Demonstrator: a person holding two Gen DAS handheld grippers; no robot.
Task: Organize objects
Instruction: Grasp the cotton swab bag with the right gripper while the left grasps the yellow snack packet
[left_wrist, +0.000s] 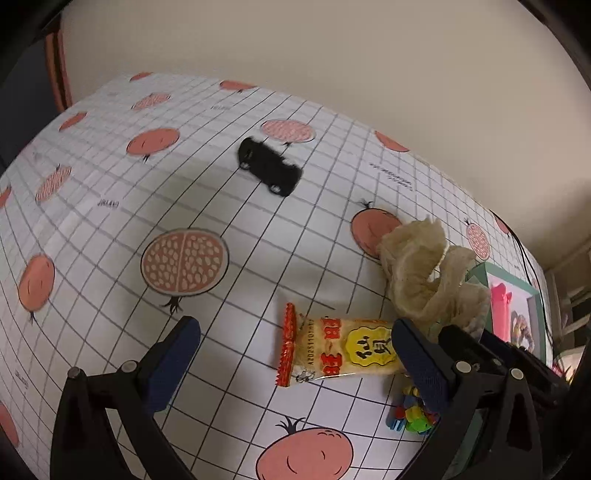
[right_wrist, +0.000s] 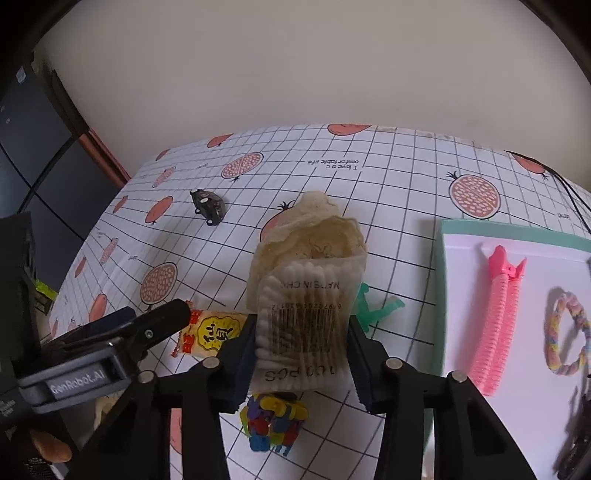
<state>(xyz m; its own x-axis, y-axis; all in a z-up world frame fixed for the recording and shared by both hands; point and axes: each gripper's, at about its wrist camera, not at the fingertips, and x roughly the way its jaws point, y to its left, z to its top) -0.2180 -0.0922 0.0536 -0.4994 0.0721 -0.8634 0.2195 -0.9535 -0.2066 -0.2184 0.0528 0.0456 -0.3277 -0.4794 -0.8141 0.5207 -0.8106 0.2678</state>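
My right gripper (right_wrist: 301, 347) is shut on a clear bag of cotton swabs (right_wrist: 303, 314), held above the table; its crumpled top (left_wrist: 424, 269) also shows in the left wrist view. My left gripper (left_wrist: 295, 354) is open, low over the cloth, with a yellow snack packet (left_wrist: 340, 350) lying between its fingers, close to the right finger (left_wrist: 421, 362). The same snack packet (right_wrist: 208, 332) sits left of the bag. A black toy car (left_wrist: 267, 170) rests farther back. A multicoloured block toy (right_wrist: 273, 421) lies under the right gripper. A green plastic figure (right_wrist: 373, 306) peeks out behind the bag.
A teal-rimmed white tray (right_wrist: 439, 295) at the right holds a pink hair clip (right_wrist: 498, 314) and a braided pastel band (right_wrist: 565, 332). The left gripper's body (right_wrist: 110, 350) crosses the lower left. A wall stands behind the pomegranate-print tablecloth (left_wrist: 110, 184). A black cable (right_wrist: 569, 188) runs at far right.
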